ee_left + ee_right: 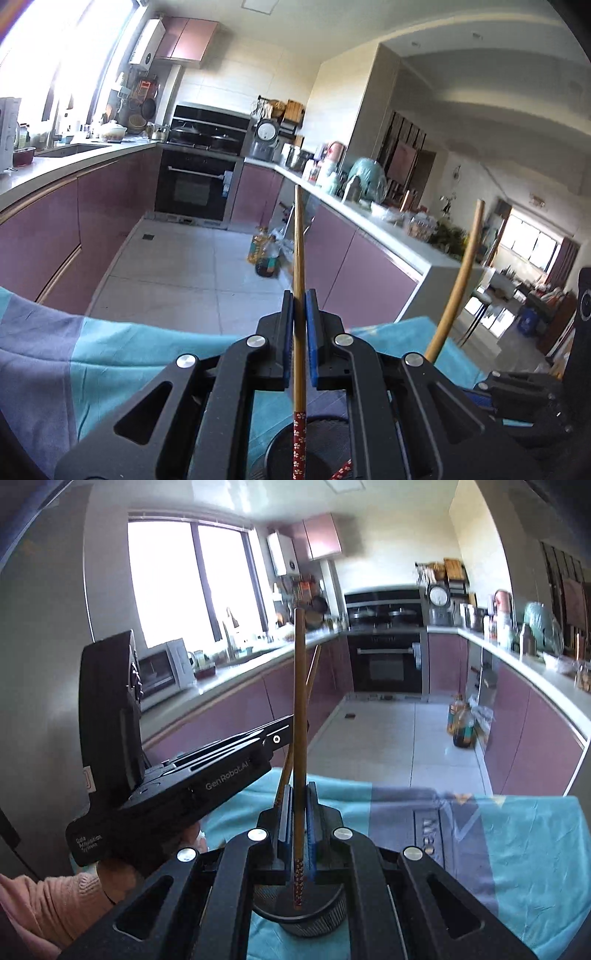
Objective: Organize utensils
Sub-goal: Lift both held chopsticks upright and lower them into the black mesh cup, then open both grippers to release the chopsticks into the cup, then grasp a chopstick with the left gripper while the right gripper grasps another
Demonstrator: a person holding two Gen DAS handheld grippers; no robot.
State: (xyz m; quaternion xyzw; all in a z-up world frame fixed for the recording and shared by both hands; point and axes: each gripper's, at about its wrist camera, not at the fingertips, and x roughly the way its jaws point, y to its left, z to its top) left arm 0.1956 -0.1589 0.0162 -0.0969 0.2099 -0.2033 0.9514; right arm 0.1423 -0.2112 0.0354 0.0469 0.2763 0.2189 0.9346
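My left gripper (299, 295) is shut on a wooden chopstick (298, 240) with a red flowered end, held upright over a round black holder (314, 439). My right gripper (300, 788) is shut on a second chopstick (299, 686), also upright, its red end hanging into the black holder (306, 915). In the left wrist view the second chopstick (460, 273) rises at the right. In the right wrist view the left gripper (236, 753) reaches in from the left with its chopstick (313, 672) just behind mine.
A teal and grey cloth (110, 350) covers the table under the holder. Beyond the table edge lie the kitchen floor (192, 258), purple cabinets (55, 236), an oven (199, 184) and bottles on the floor (264, 254).
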